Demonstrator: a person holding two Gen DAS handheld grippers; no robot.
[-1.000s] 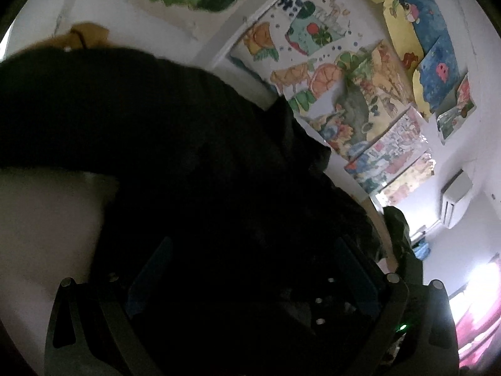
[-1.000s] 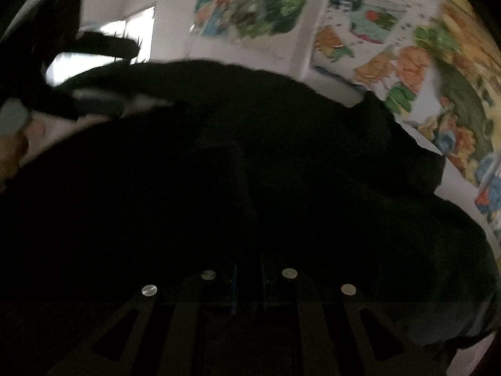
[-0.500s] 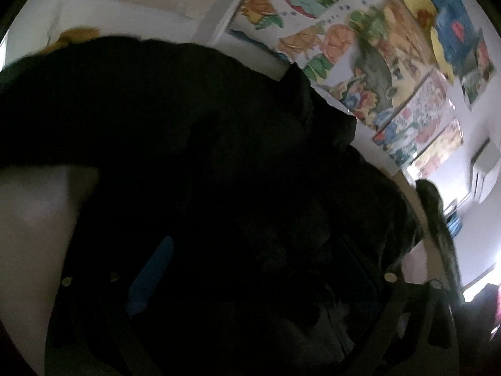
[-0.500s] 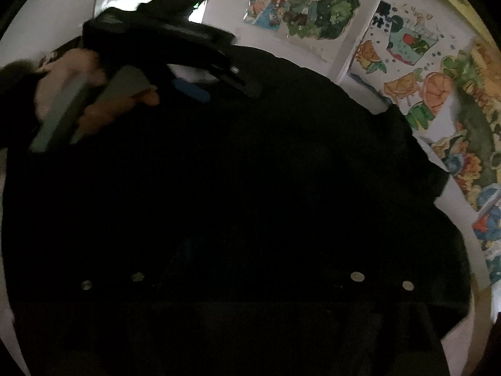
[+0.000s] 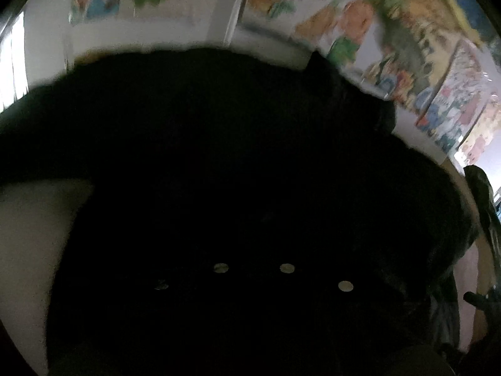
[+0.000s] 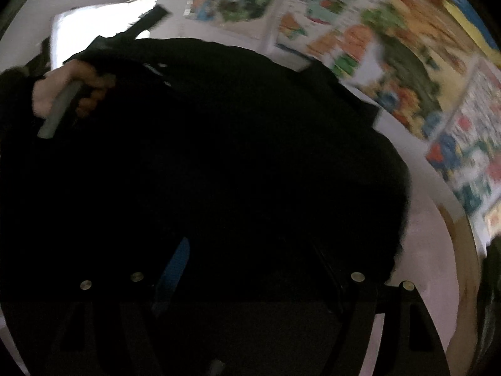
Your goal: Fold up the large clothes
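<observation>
A large black garment [image 5: 219, 156] fills most of both wrist views [image 6: 219, 156] and lies over a pale surface. My left gripper [image 5: 253, 269] sits low in its view, its fingers close together and buried in the dark cloth. My right gripper [image 6: 250, 269] has its fingers wide apart over the cloth, a blue pad [image 6: 178, 260] showing on the left finger. In the right wrist view the person's hand [image 6: 62, 91] holds the left gripper's handle at the upper left.
Colourful posters [image 5: 391, 40] cover the white wall behind. A pale tabletop [image 5: 28, 235] shows at the left and its wooden edge [image 6: 463, 250] at the right. A bright window [image 6: 94, 28] is at the upper left.
My left gripper's fingers have closed together on the cloth. My right gripper's fingers have opened wide. Both views have swung and blurred.
</observation>
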